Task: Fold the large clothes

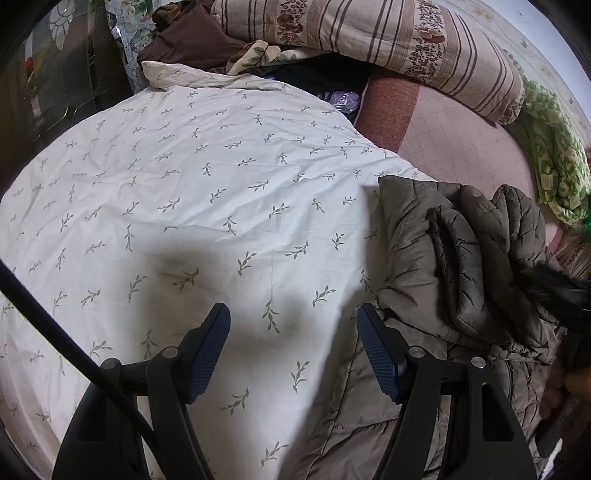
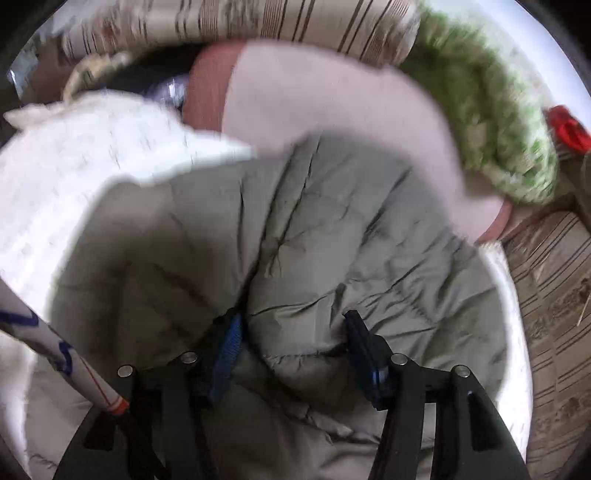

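The left gripper [image 1: 293, 325] hangs with its jaws standing wide and nothing between them, only the pale leaf-printed sheet [image 1: 207, 192] below; its right-hand finger sits just at the edge of the olive quilted jacket [image 1: 461, 258], and I cannot tell whether it touches the fabric. The right gripper [image 2: 293, 325] has its jaws parted a fair way too, with a puffed fold of that same jacket [image 2: 314, 236] bulging up between the blue pads [image 2: 229, 350]; the view there is blurred, and the pads look to stand clear of the cloth rather than pinching it. There is one jacket, lying crumpled on the bed, partly on the sheet and partly on the pink quilted bed cover [image 1: 454, 147], with a sleeve or flap doubled over its top and a bit of black fur trim [image 1: 554, 291] at its right side. Beyond it, along the far side of the bed, lies one striped, flower-patterned bolster [image 1: 369, 33], a green and white floral blanket [image 1: 554, 166] bunched at the right, and a brown cloth [image 1: 184, 40] heaped at the far left. A white rod with blue markings [image 2: 55, 347] crosses the lower left of the right wrist view.
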Motion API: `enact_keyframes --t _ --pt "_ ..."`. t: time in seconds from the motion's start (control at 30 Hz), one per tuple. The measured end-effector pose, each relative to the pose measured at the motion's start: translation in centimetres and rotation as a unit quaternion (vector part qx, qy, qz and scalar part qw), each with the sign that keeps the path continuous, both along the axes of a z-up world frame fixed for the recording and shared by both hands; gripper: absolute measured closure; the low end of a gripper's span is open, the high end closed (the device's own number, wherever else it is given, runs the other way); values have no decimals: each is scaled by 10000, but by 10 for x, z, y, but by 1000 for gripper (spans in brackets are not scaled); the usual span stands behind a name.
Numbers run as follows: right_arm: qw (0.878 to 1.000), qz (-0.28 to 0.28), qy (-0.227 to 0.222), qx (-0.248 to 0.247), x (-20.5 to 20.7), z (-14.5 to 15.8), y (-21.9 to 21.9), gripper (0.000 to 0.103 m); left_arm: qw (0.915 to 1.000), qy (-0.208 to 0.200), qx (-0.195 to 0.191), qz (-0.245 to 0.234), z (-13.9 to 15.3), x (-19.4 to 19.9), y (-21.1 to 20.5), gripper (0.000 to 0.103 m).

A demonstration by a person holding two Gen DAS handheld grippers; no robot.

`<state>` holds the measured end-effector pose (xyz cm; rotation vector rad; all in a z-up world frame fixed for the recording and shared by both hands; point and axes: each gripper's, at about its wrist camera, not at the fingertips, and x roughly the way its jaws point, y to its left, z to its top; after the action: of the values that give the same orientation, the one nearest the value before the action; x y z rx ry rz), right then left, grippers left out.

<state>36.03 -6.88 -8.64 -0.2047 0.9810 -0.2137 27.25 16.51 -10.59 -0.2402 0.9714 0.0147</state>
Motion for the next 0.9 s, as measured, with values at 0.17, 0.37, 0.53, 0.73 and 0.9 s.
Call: enact_keyframes --t 0.17,0.37,0.53,0.73,0.9 --pt "9972 431 -606 96 -31 39 29 41 10000 37 26 64 0 -2 2 33" --pt "9962 851 109 131 -13 -16 73 41 9998 3 110 139 0 -2 4 33" --pt "9976 661 200 50 0 -31 80 40 9999 51 100 62 -1 0 2 33" --pt "9939 403 -728 724 -46 43 36 33 9999 51 58 81 -1 -1 2 33" --pt "9957 -326 -704 512 -59 37 -24 29 9999 54 149 9 -2 -4 -4 33"
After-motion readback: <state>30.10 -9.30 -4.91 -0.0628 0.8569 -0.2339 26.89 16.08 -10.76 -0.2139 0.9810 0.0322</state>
